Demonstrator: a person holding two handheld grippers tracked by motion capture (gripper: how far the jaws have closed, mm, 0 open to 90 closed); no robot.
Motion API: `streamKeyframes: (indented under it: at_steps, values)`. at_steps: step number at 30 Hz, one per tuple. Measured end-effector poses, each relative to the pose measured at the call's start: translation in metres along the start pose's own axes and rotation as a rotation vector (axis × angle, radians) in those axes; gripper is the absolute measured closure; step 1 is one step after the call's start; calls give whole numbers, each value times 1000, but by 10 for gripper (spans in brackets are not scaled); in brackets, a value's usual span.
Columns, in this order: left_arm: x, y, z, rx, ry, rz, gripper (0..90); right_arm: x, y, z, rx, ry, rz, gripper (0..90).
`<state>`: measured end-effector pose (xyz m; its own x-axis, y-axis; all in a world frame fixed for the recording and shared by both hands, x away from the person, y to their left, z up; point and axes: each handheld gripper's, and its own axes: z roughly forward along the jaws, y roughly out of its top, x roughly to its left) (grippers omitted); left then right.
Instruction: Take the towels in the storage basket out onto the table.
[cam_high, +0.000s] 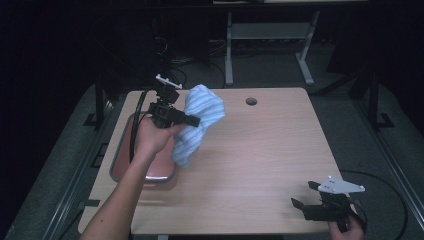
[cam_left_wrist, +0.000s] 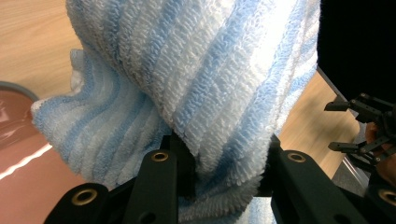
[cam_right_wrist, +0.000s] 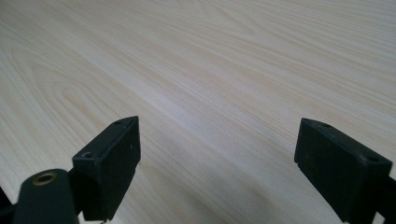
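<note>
Light wood table (cam_high: 260, 150) is sitting in a dark room w/ a red tray (cam_high: 120, 162) at its left edge. Left gripper (cam_high: 192, 120) is clamping a blue-striped towel (cam_high: 200, 117) above it; right gripper (cam_high: 305, 195) is resting w/ jaws apart.

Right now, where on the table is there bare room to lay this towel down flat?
The wide middle of the table, between the tray at the left edge and the right gripper near the front right corner, is bare. The left side is crowded: the left gripper holds the towel above the tray.
</note>
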<state>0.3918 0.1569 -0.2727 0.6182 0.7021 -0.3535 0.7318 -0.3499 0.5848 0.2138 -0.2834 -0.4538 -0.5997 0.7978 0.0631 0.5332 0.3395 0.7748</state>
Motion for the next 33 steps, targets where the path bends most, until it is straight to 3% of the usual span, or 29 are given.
streamKeyframes:
  at_steps: [19,33]
  values:
    - [-8,5,29,39,-29,12,696,-1,0,1,-6,5,1,140]
    - [-24,14,49,54,-50,32,696,-1,0,0,-8,7,-4,140]
